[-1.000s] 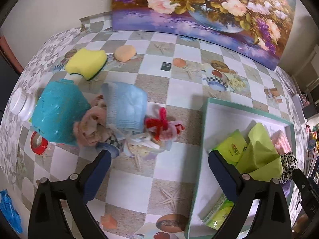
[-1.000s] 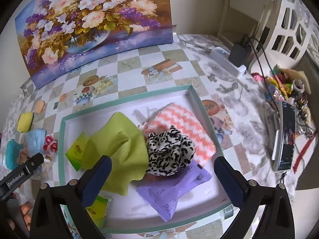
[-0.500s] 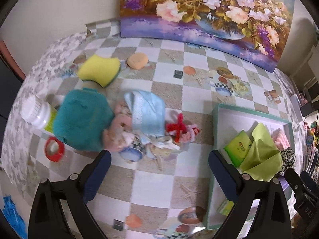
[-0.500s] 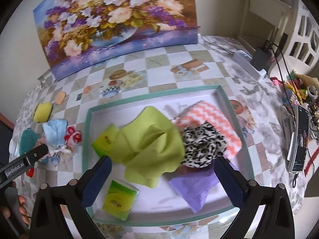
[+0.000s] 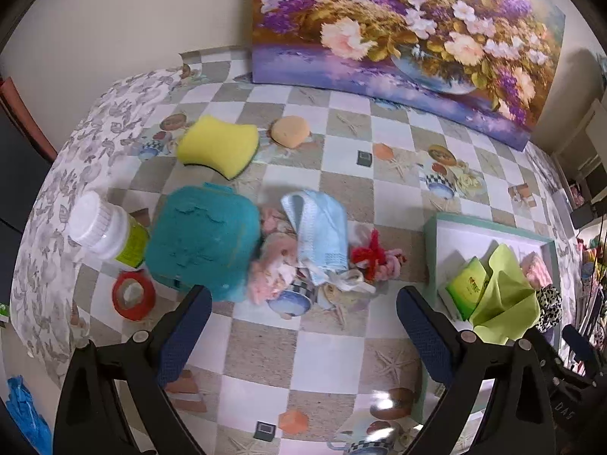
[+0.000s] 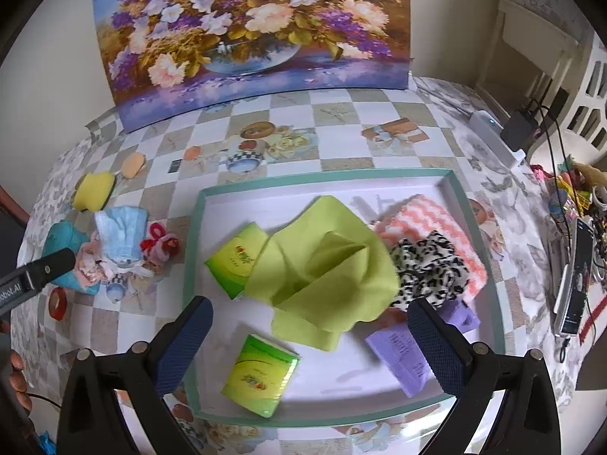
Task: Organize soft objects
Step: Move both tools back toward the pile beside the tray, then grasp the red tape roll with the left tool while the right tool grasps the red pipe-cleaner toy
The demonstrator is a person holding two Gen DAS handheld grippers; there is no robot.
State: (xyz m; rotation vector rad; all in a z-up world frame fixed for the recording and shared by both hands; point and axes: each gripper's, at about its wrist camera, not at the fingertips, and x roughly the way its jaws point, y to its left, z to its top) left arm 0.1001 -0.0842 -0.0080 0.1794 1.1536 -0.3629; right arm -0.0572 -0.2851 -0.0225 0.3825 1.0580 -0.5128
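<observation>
Soft objects are partly sorted: the green cloth (image 6: 326, 265) and leopard scrunchie (image 6: 428, 269) lie in the tray (image 6: 383, 175), while the teal towel (image 5: 203, 240), blue cloth (image 5: 318, 235) and yellow sponge (image 5: 218, 144) wait at 9 o'clock of it, with the left gripper (image 5: 303, 318) and right gripper (image 6: 309, 335) wide open, holding nothing.

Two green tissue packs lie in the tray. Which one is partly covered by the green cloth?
The farther tissue pack: the green cloth overlaps its edge. The nearer pack lies uncovered.

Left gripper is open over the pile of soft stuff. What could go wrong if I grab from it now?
1. The blue cloth, pink fluff and red bow overlap, so the left gripper may lift several at once.
2. The bottle stands against the teal sponge; dragging that could tip it.
3. The tray is crowded; the green cloth covers much of it.
</observation>
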